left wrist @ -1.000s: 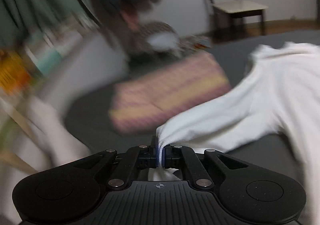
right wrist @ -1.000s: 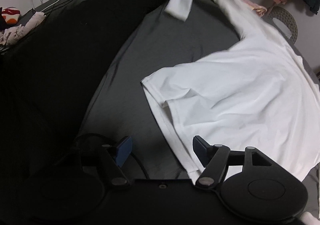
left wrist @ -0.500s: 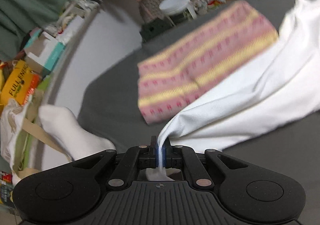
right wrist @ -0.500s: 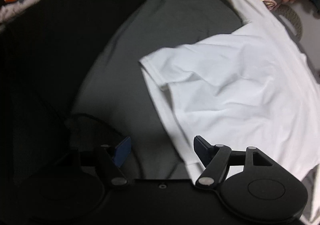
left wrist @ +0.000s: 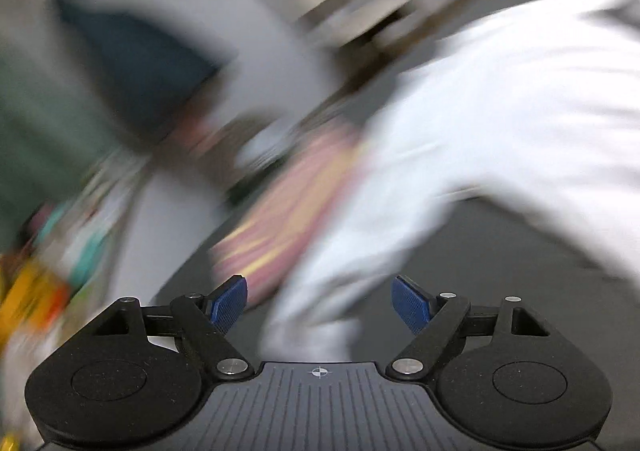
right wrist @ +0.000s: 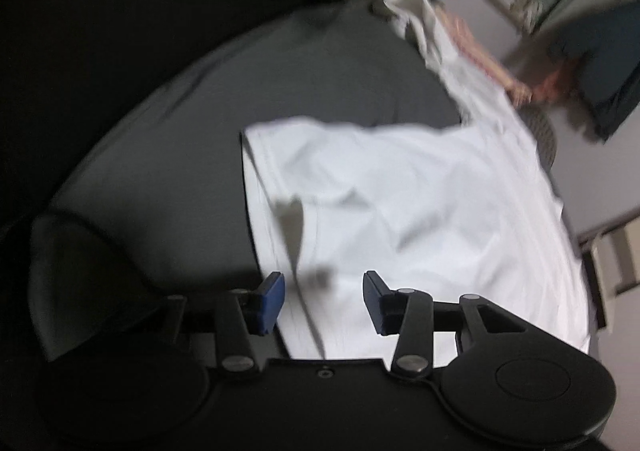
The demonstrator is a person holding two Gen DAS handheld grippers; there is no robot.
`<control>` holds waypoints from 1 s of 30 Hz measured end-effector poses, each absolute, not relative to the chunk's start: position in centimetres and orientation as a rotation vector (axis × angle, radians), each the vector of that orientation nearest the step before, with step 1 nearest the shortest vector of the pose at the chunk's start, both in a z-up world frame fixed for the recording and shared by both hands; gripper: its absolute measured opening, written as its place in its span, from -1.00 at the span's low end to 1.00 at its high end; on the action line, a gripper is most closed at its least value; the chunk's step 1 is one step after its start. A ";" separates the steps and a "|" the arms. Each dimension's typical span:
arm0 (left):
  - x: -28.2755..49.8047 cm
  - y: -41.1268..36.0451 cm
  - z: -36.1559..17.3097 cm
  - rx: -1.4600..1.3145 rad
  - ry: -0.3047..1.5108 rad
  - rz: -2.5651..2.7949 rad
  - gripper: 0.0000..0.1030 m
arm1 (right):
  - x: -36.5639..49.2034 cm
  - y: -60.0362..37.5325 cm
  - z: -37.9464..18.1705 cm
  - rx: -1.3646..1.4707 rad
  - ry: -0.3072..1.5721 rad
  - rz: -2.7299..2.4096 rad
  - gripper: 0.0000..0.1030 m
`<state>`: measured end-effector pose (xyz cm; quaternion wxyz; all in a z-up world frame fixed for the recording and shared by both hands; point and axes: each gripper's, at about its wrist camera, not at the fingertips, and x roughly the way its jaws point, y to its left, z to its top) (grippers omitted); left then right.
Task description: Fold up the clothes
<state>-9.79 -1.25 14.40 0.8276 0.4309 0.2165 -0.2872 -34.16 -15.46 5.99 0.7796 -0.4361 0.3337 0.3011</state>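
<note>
Left gripper [left wrist: 319, 303]: recorded nearest the lens in the left wrist view, blue pads [left wrist: 227, 303] spread wide apart, released, nothing clamped between them. White shirt [left wrist: 500, 119]: a sleeve end is seen between and just beyond the parted fingers, the body stretching away toward 2 o'clock over the dark grey bed sheet [left wrist: 500, 271]; view heavily blurred. Striped folded cloth [left wrist: 280, 223], pink and yellow: noted at 11 o'clock beyond the sleeve, resting on the sheet. Right gripper [right wrist: 324, 299]: jaws likewise parted and released, held over the near hem of the shirt [right wrist: 400, 211], contact not determinable. The shirt is laid mostly flat from centre toward 3 o'clock. A dark trouser leg [right wrist: 160, 11] is recorded at 10 o'clock, farthest.
</note>
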 end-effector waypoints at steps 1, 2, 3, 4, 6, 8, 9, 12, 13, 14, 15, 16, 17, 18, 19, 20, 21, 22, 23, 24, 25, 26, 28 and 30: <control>-12.9 -2.1 14.0 0.953 0.435 -0.704 0.55 | -34.3 -15.0 5.9 -0.959 0.695 0.647 -0.19; -15.7 -2.8 13.5 0.989 0.413 -0.780 0.55 | -34.3 -14.6 5.7 -0.976 0.672 0.638 -0.19; -18.1 -3.5 12.8 1.024 0.395 -0.838 0.56 | -34.2 -14.2 5.4 -0.988 0.651 0.630 -0.19; -20.4 -4.3 12.1 1.056 0.380 -0.897 0.55 | -34.2 -13.8 5.2 -0.994 0.633 0.625 -0.19; -23.9 -5.6 10.5 1.098 0.359 -0.976 0.55 | -34.0 -13.1 4.7 -1.008 0.607 0.620 -0.24; -26.3 -6.8 8.8 1.156 0.333 -1.023 0.55 | -33.9 -12.6 4.0 -1.061 0.577 0.600 -0.58; -27.0 -7.3 8.0 1.192 0.321 -1.036 0.55 | -34.0 -12.6 3.8 -1.089 0.564 0.598 -0.70; -28.1 -8.6 6.1 1.269 0.334 -1.043 0.55 | -33.9 -13.2 4.2 -1.097 0.534 0.603 -0.90; -28.1 -8.9 5.7 1.267 0.346 -1.041 0.55 | -33.8 -13.6 4.8 -1.069 0.528 0.602 -0.91; -27.9 -9.0 5.4 1.263 0.363 -1.041 0.55 | -33.5 -13.9 5.5 -1.020 0.536 0.604 -0.91; -27.6 -8.9 5.2 1.257 0.384 -1.044 0.55 | -33.1 -14.2 6.3 -0.951 0.558 0.607 -0.92; -27.5 -8.9 5.0 1.251 0.398 -1.047 0.55 | -32.7 -14.5 7.2 -0.882 0.578 0.610 -0.92; -27.4 -9.0 4.9 1.245 0.406 -1.050 0.55 | -32.3 -14.8 8.1 -0.813 0.598 0.612 -0.92; -27.3 -9.1 4.8 1.239 0.415 -1.052 0.55 | -32.0 -15.0 8.7 -0.761 0.609 0.618 -0.92; -27.3 -9.1 4.6 1.245 0.421 -1.050 0.54 | -31.9 -15.1 9.1 -0.740 0.609 0.627 -0.92; -27.3 -9.2 4.4 1.263 0.427 -1.045 0.54 | -31.8 -15.1 9.2 -0.731 0.609 0.639 -0.92; -27.4 -9.2 4.2 1.281 0.433 -1.040 0.48 | -31.9 -15.1 9.3 -0.725 0.611 0.649 -0.92; -27.5 -9.2 4.0 1.299 0.439 -1.035 0.31 | -31.9 -15.0 9.3 -0.722 0.615 0.658 -0.92; -27.5 -9.2 3.7 1.317 0.444 -1.030 -0.13 | -32.0 -14.9 9.2 -0.720 0.623 0.667 -0.92; -27.6 -9.2 3.5 1.336 0.450 -1.024 -0.33 | -32.0 -14.8 9.1 -0.718 0.633 0.677 -0.92; -27.7 -9.2 3.3 1.354 0.456 -1.019 -0.40 | -32.1 -14.7 8.9 -0.721 0.641 0.687 -0.92; -27.7 -9.2 3.1 1.372 0.461 -1.014 -0.60 | -32.1 -14.5 8.6 -0.730 0.647 0.698 -0.92; -27.9 -9.2 2.7 1.412 0.473 -1.004 -0.94 | -32.2 -14.3 8.1 -0.752 0.658 0.718 -0.92; -28.0 -8.8 2.2 1.460 0.490 -1.004 -0.99 | -32.8 -13.9 7.6 -0.763 0.677 0.739 -0.92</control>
